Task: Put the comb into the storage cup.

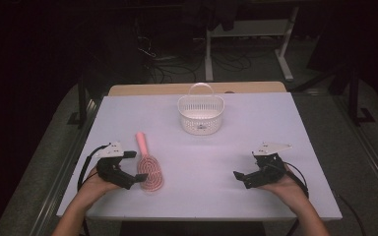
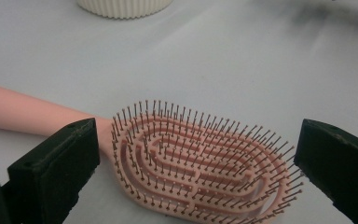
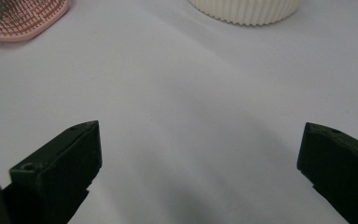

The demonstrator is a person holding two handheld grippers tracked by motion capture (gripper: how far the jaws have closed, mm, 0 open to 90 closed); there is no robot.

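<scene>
Lining up on the pink hairbrush (image 2: 200, 163), lower left.
My left gripper (image 1: 139, 165) spreads wide around its head, seemingly untouched; right gripper (image 1: 242, 178) idles wide. Next: close gently.

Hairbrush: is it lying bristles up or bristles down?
Bristles up. The hairbrush lies flat on the table, its pins pointing upward in the left gripper view.

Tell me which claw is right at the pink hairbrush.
The left claw: its open jaws flank the hairbrush head. The right claw hovers open above bare table.
</scene>
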